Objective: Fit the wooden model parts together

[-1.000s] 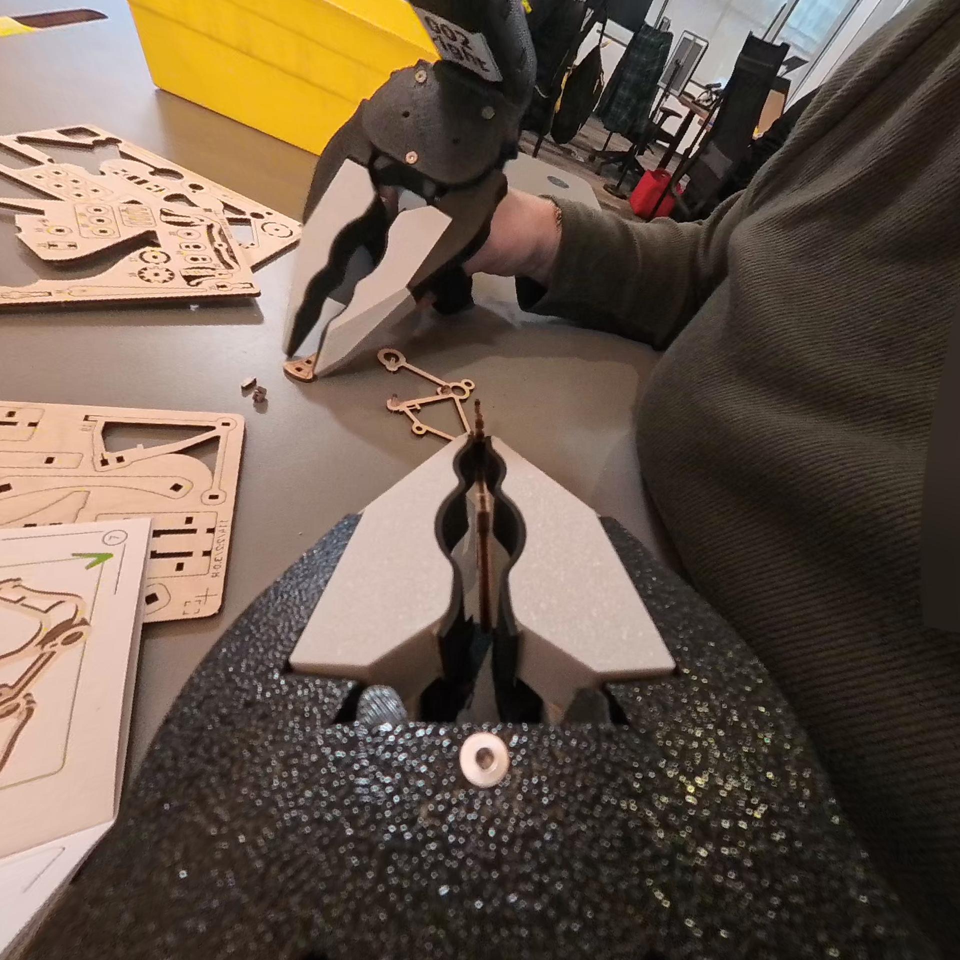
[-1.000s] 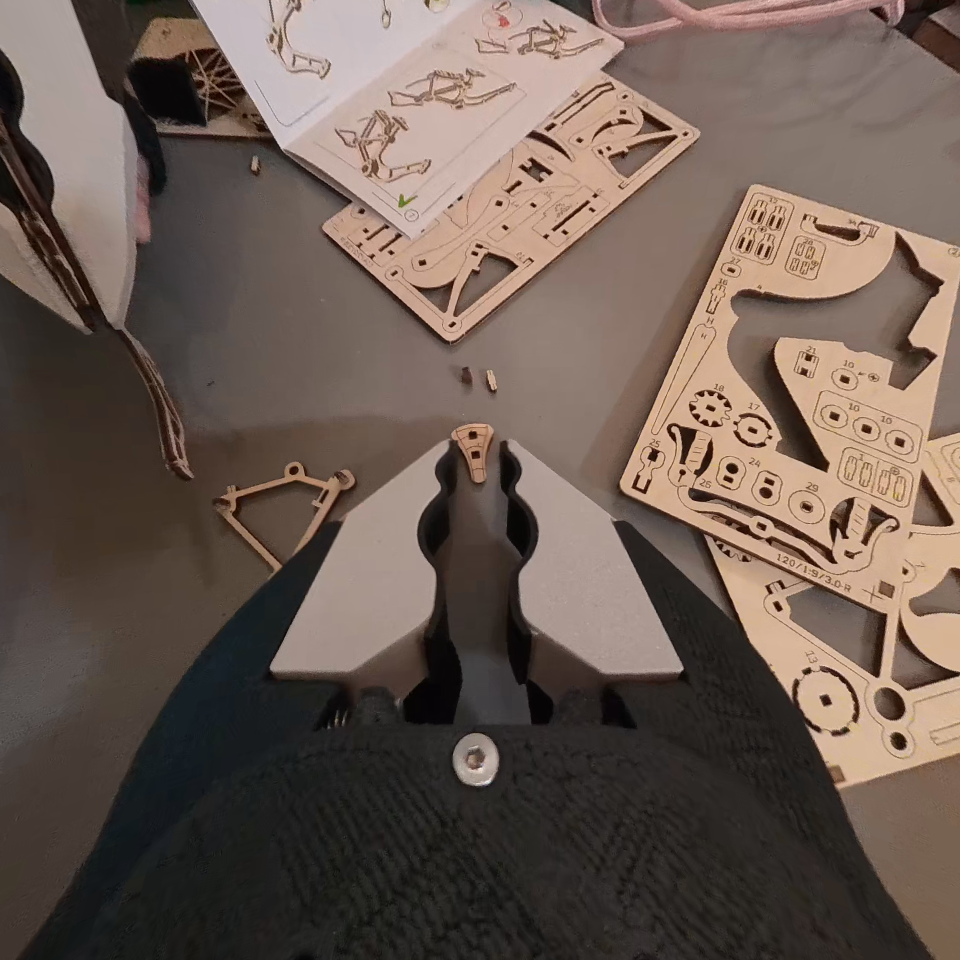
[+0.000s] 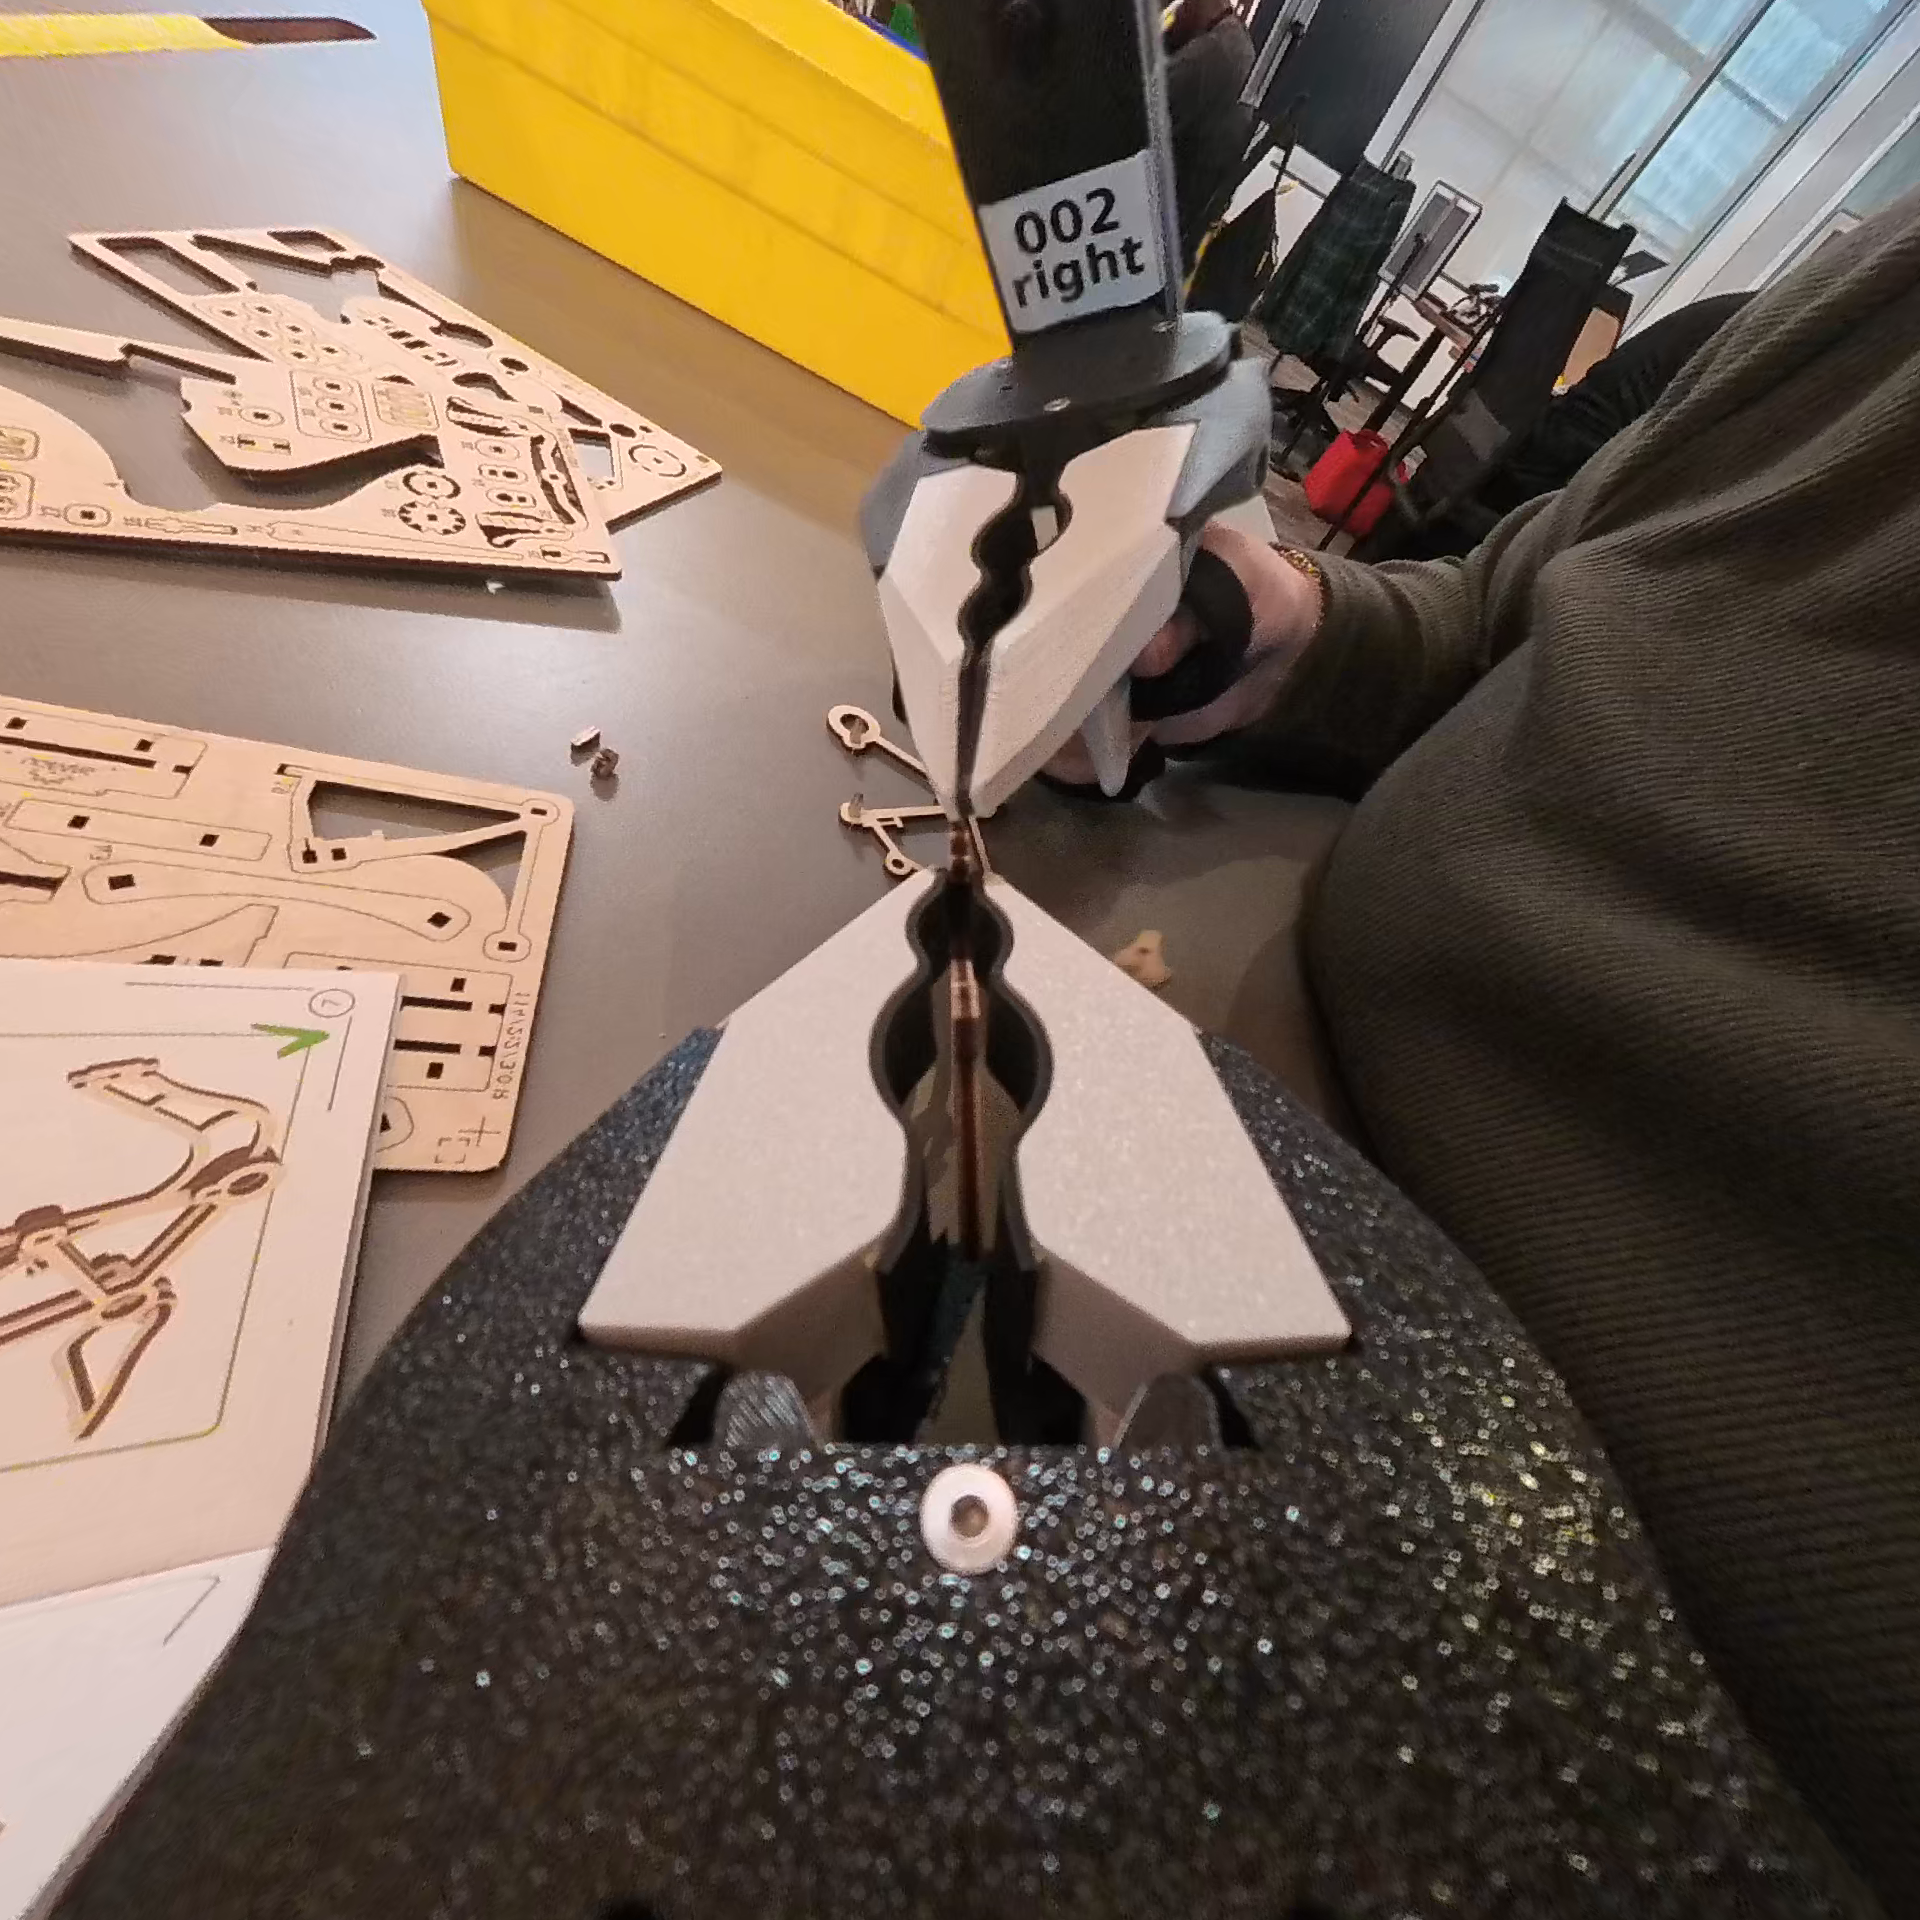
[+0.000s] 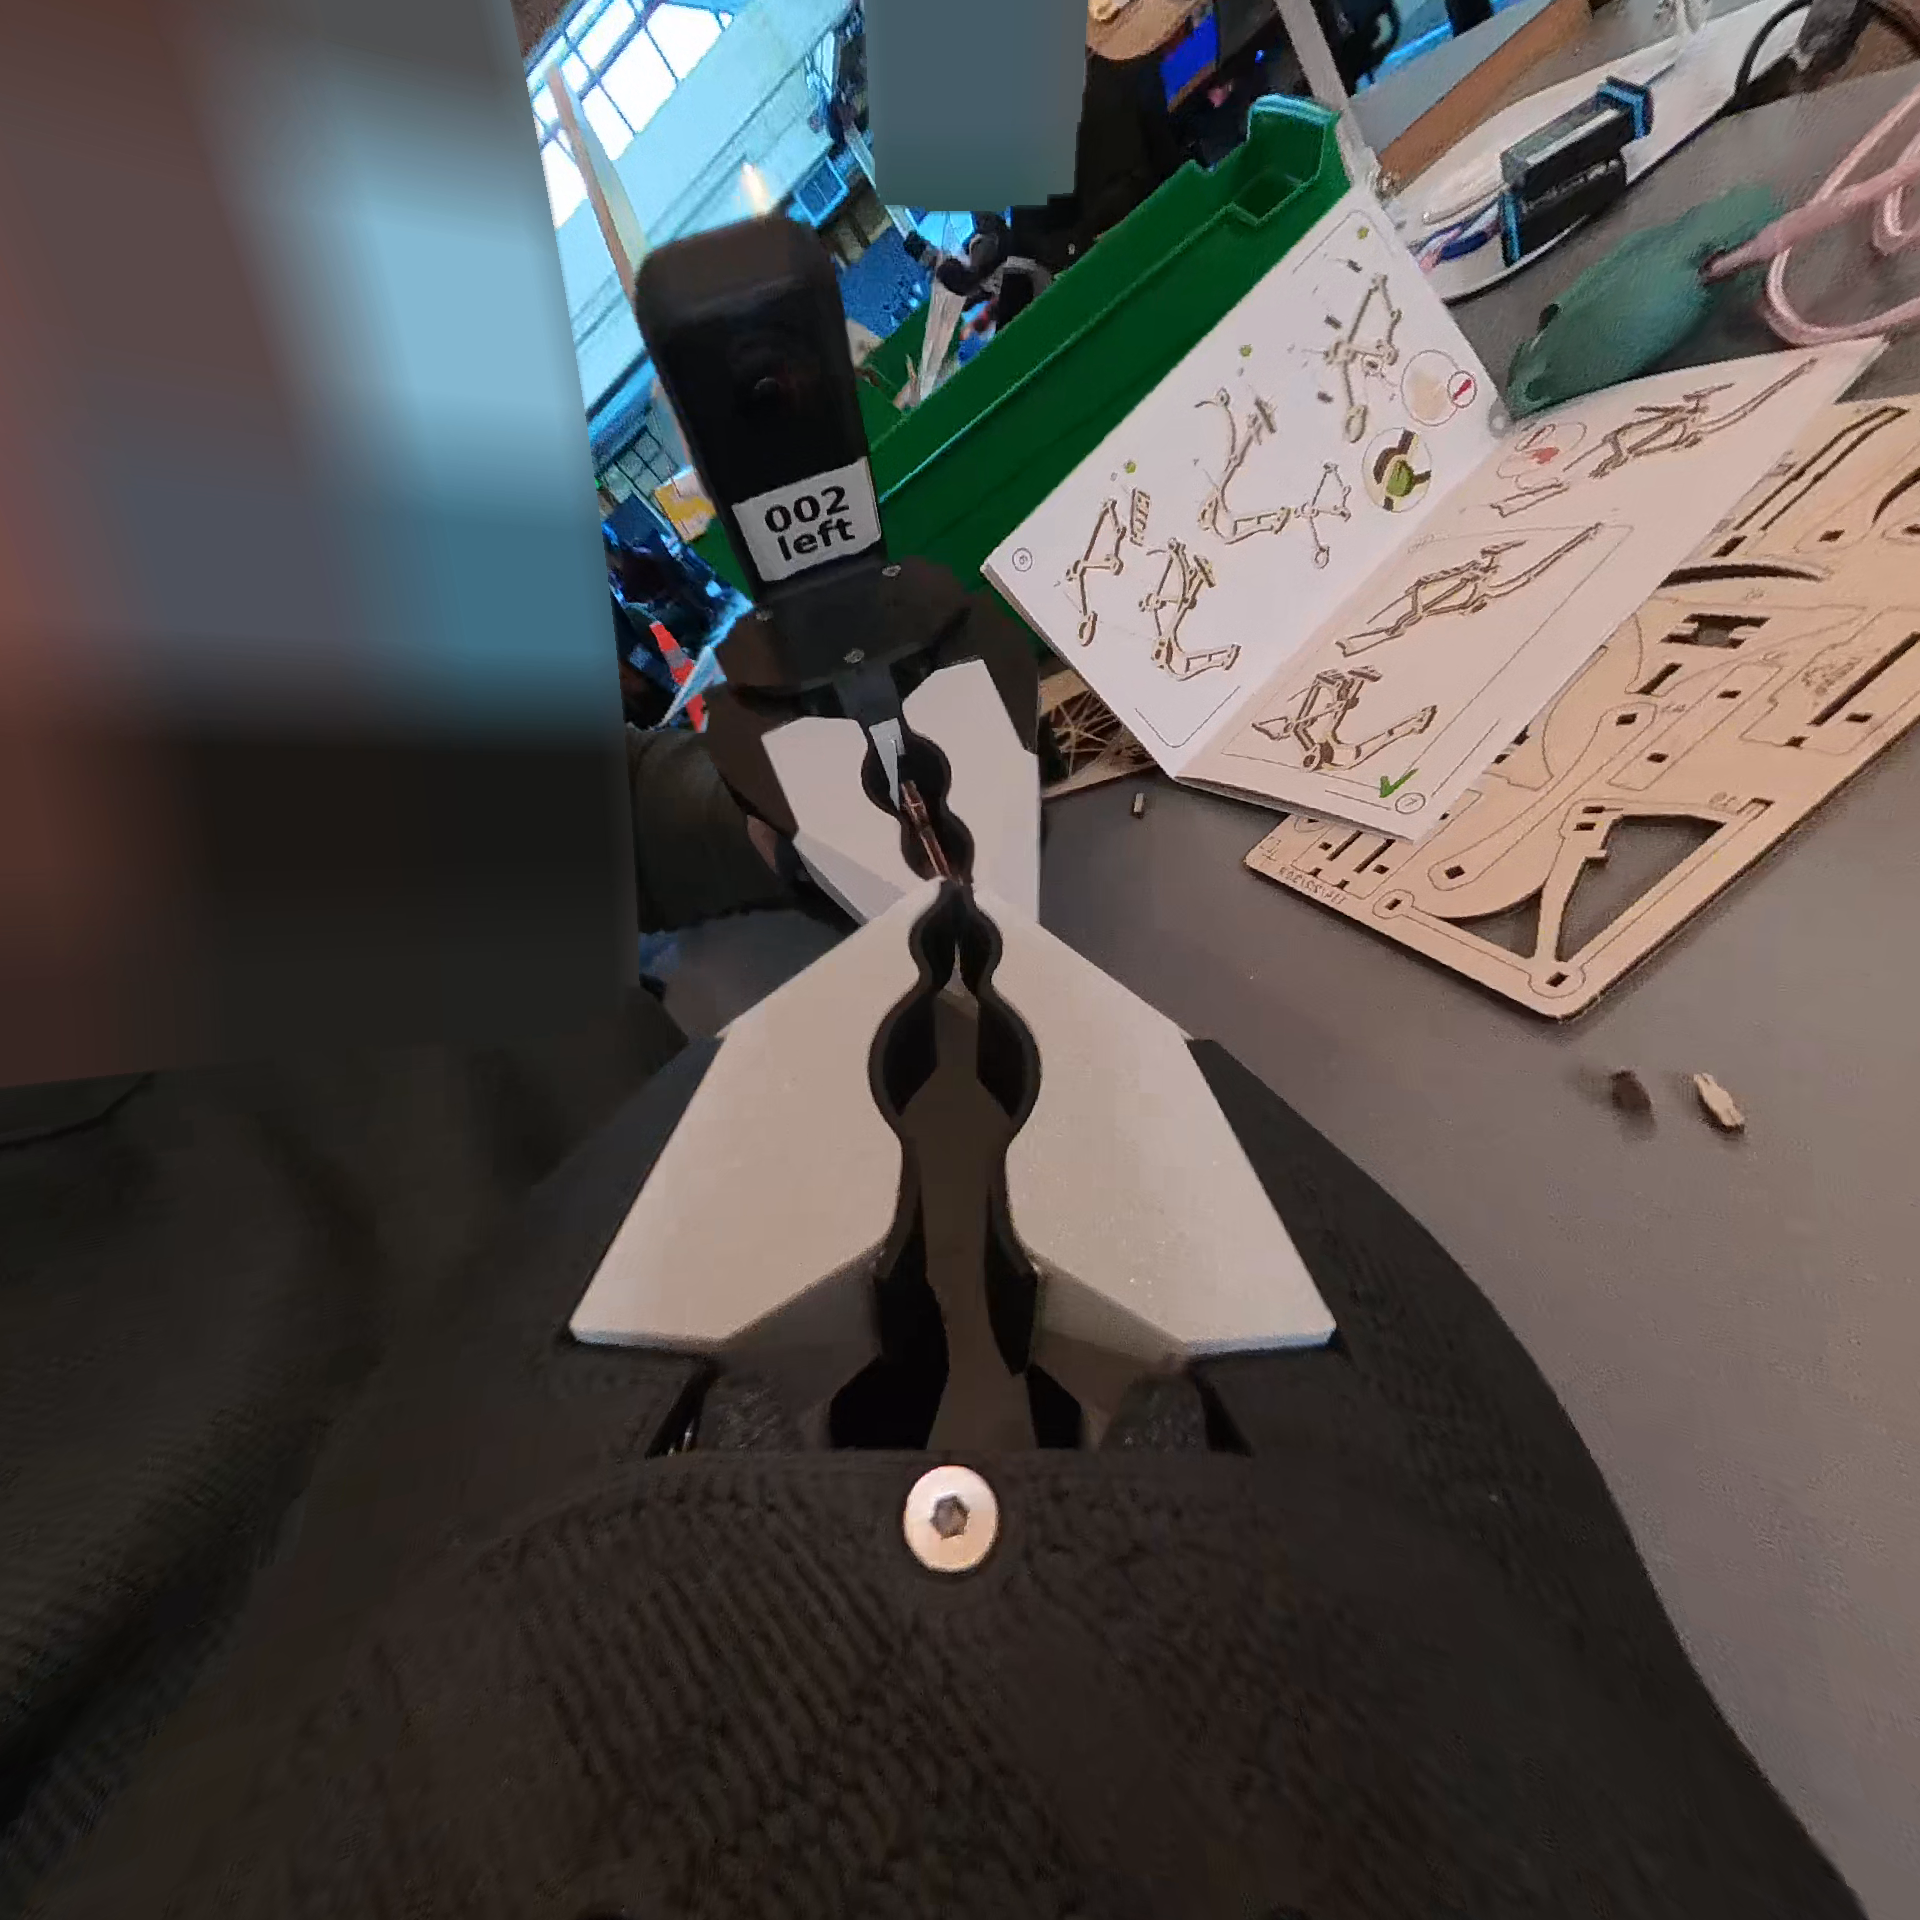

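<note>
Left gripper [image 3: 961, 894] clamps my thin wooden strip [image 3: 968, 1049] edge-on; right gripper [image 4: 951, 904] looks clenched, prob on a small piece I can't see. Tips meet above table [image 3: 675, 665], joint not visibly seated; sheets [image 3: 260, 873] mostly unused, lots left imo.

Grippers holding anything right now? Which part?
Left gripper is shut on a thin wooden part, held edge-on along its length, its tip poking out. Right gripper is shut at that tip; whether it grips anything cannot be told.
</note>
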Demonstrator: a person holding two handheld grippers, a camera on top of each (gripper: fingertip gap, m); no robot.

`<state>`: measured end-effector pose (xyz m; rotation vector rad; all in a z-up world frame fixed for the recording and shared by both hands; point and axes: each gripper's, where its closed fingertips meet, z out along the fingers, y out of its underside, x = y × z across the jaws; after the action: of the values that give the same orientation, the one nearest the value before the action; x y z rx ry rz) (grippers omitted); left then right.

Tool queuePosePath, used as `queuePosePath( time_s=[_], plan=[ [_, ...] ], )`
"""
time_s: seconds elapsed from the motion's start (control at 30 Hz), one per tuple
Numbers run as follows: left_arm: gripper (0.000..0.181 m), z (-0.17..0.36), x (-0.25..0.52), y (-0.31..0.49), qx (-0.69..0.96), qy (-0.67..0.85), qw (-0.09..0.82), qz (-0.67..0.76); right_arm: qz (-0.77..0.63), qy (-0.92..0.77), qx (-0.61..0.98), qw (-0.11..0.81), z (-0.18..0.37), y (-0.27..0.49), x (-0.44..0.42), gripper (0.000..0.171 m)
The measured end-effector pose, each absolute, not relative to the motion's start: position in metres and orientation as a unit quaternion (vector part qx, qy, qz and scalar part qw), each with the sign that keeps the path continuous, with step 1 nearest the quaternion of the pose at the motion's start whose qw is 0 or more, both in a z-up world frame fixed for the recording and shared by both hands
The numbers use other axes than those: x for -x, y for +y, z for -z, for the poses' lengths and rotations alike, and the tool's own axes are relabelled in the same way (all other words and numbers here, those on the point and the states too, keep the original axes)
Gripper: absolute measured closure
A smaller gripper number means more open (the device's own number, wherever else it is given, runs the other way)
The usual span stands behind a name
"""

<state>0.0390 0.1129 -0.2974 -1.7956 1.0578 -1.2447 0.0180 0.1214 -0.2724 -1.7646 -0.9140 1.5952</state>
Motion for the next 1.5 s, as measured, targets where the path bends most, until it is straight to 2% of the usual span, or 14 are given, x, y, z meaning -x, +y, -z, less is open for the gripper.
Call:
queuePosePath(
  time_s=[0.2,0.37,0.5,0.6,0.7,0.9,1.2,1.27,1.37,1.5],
  plan=[
    [0.181,0.298,-0.038,0.115,0.697,0.401,0.353,0.478,-0.545,-0.415,0.652,0.325,0.274,0.124,-0.031,0.171],
    [0.181,0.300,-0.039,0.111,0.694,0.417,0.348,0.472,-0.429,-0.440,0.647,0.452,0.274,0.156,-0.051,0.171],
    [0.181,0.299,-0.040,0.108,0.689,0.429,0.355,0.465,-0.401,-0.459,0.612,0.504,0.259,0.157,-0.057,0.157],
    [0.181,0.299,-0.041,0.106,0.683,0.438,0.361,0.460,-0.394,-0.513,0.607,0.463,0.257,0.141,-0.062,0.153],
    [0.181,0.299,-0.041,0.105,0.681,0.443,0.368,0.452,-0.372,-0.478,0.683,0.409,0.267,0.131,-0.077,0.143],
    [0.181,0.298,-0.042,0.101,0.672,0.456,0.374,0.447,-0.250,-0.441,0.781,0.366,0.313,0.071,-0.103,0.142],
    [0.181,0.295,-0.040,0.103,0.671,0.444,0.379,0.456,-0.208,-0.366,0.841,0.340,0.345,0.032,-0.115,0.136],
    [0.181,0.296,-0.041,0.102,0.671,0.451,0.382,0.449,-0.207,-0.363,0.839,0.347,0.345,0.031,-0.112,0.137],
    [0.181,0.298,-0.042,0.100,0.667,0.466,0.388,0.432,-0.194,-0.380,0.833,0.352,0.346,0.029,-0.108,0.158],
    [0.181,0.297,-0.042,0.098,0.662,0.476,0.399,0.421,-0.138,-0.417,0.821,0.366,0.343,0.036,-0.114,0.158]
  ],
)
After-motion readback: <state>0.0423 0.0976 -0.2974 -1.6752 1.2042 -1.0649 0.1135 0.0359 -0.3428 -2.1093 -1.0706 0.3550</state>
